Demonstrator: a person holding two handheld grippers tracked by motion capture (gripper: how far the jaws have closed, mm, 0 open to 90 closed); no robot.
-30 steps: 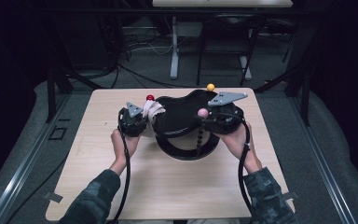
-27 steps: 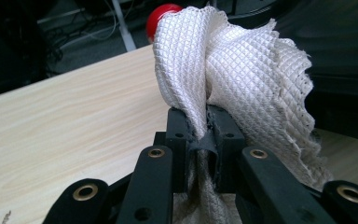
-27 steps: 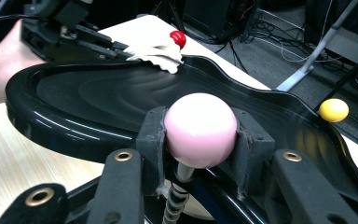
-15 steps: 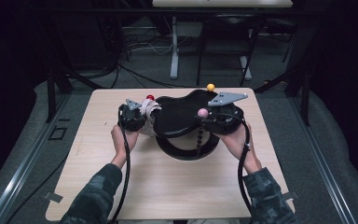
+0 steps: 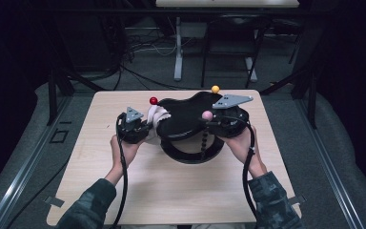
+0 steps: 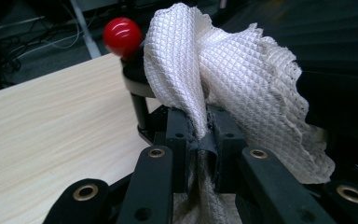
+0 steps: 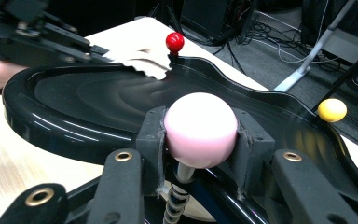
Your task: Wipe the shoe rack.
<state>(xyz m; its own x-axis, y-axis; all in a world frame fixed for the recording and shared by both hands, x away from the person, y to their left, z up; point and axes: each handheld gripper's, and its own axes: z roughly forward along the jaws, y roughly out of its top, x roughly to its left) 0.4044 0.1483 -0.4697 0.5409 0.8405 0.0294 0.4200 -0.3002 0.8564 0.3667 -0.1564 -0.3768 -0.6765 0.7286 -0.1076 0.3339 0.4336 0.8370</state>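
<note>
A black tray (image 5: 186, 121) sits raised on its stand over the wooden table (image 5: 171, 191), its basin bare apart from the white cloth (image 6: 223, 79) at the rim by the red ball (image 6: 122, 35). The left gripper (image 6: 200, 135) pinches that cloth tight. The right gripper (image 7: 200, 140) clasps the pink ball (image 7: 200, 128) at the tray's near edge, with a yellow ball (image 7: 332, 109) on the far rim

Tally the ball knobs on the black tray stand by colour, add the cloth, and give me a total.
Red ball knob: 1
Yellow ball knob: 1
Pink ball knob: 1, clamped in the right gripper
White cloth: 1, pinched in the left gripper
Total: 4
</note>
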